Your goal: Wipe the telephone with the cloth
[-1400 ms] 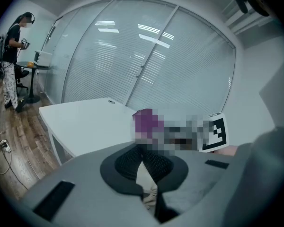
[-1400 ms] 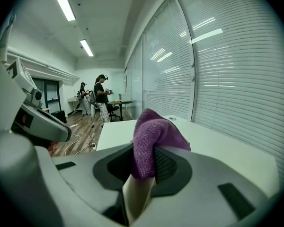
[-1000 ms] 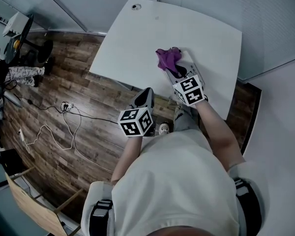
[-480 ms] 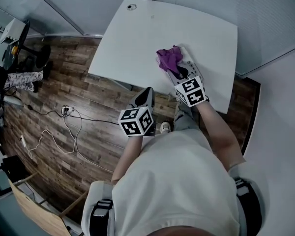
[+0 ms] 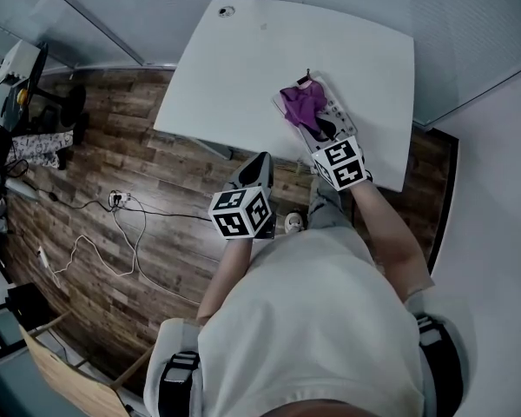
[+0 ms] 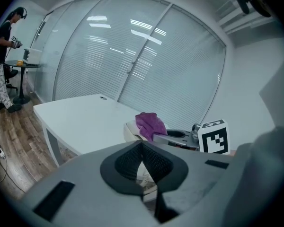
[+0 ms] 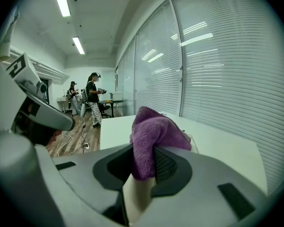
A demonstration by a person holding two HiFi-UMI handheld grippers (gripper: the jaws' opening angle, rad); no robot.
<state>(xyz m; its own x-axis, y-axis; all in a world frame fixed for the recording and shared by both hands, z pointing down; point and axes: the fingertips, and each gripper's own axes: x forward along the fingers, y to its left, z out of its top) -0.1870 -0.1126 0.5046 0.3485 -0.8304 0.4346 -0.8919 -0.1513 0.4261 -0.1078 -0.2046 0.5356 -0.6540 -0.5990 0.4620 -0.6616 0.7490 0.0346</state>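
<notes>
A purple cloth [image 5: 300,103] lies bunched on a white telephone [image 5: 333,109] near the right front of the white table [image 5: 234,68]. My right gripper [image 5: 319,132] is shut on the cloth [image 7: 149,136], which bulges out between its jaws over the phone. In the left gripper view the cloth [image 6: 150,124] covers the telephone [image 6: 130,131] beyond the table edge. My left gripper [image 5: 259,168] hangs over the floor in front of the table, shut and with nothing in it.
The table's front edge runs between the two grippers. Wood floor [image 5: 113,172] with loose cables [image 5: 122,211] lies to the left. Blinds and glass walls [image 7: 213,79] back the table. People stand at a far desk [image 7: 93,103].
My right gripper with the cloth has slid a little farther along the telephone, away from me. The left gripper has stayed in place.
</notes>
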